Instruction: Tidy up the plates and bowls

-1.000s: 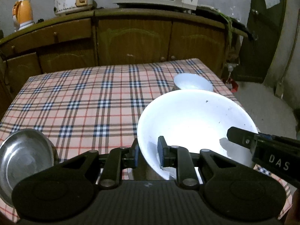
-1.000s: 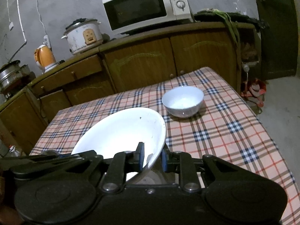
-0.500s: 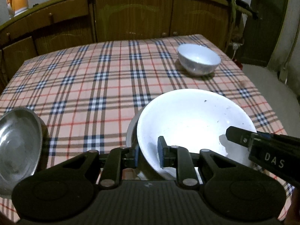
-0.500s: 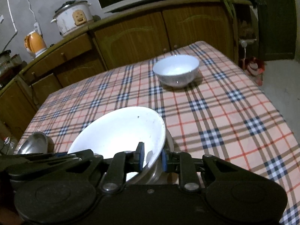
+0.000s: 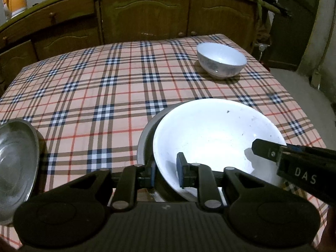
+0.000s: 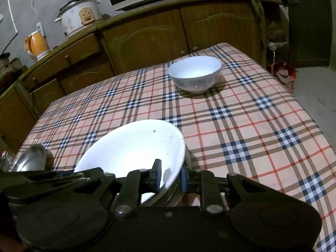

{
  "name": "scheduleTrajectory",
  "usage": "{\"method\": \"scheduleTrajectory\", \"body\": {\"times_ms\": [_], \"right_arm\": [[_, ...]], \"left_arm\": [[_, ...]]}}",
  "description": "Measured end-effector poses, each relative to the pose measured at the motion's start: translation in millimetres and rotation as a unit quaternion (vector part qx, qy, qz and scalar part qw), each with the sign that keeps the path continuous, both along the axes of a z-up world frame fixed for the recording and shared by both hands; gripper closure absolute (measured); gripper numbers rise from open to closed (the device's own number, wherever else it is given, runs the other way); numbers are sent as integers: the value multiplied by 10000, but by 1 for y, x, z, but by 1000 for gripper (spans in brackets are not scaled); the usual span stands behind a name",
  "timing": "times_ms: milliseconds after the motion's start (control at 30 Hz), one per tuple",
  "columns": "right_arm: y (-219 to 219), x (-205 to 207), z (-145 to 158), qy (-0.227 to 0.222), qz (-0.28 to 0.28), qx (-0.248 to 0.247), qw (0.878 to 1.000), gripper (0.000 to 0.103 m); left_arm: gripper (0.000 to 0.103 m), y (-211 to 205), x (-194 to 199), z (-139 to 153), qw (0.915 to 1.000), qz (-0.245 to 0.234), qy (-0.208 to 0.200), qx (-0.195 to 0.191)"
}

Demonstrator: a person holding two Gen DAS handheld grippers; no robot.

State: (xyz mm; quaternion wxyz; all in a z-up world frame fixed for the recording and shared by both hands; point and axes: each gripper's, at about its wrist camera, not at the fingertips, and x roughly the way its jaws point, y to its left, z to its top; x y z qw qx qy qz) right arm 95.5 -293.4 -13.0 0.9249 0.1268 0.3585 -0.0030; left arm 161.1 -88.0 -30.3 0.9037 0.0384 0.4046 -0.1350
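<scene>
A large white shallow bowl (image 5: 216, 134) is low over the checked tablecloth (image 5: 105, 79), nested in a grey metal dish whose rim (image 5: 147, 130) shows at its left. My left gripper (image 5: 167, 173) is shut on the bowl's near left rim. In the right wrist view my right gripper (image 6: 170, 177) is shut on the same white bowl (image 6: 134, 147) at its right rim. A small white bowl (image 5: 221, 63) stands alone at the far right of the table. A steel bowl (image 5: 14, 157) lies at the near left edge.
Brown wooden cabinets (image 6: 147, 35) run behind the table, with a rice cooker (image 6: 80, 19), an orange kettle (image 6: 36, 44) and a microwave on top. Bare floor (image 6: 315, 88) lies beyond the table's right edge.
Both grippers have come down together with the large white bowl, which now sits low in the grey metal dish. The cabinets and counter have slid up in both views.
</scene>
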Motion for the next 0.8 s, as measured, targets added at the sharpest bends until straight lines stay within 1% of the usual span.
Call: {"method": "scheduleTrajectory", "body": {"times_ms": [67, 200, 433, 467, 533, 800], "right_arm": [[2, 0, 0, -27, 22, -77, 10000, 78], [6, -3, -1, -143, 97, -257, 9995, 78], [7, -4, -1, -130, 138, -404, 9990, 73], [6, -4, -1, -128, 123, -437, 9989, 68], [4, -6, 0, -158, 95, -482, 9987, 61], [0, -9, 4, -218, 72, -368, 9991, 61]], "left_arm": [[82, 1, -1, -1, 10000, -32, -46, -38], [81, 9, -4, -6, 9994, -79, -196, -268], [82, 8, -7, -6, 9992, -118, -317, -210], [82, 8, -7, -6, 9992, -118, -333, -175], [83, 9, -8, -6, 9989, -109, -406, -182], [80, 11, -6, -4, 9990, -146, -335, -247]]}}
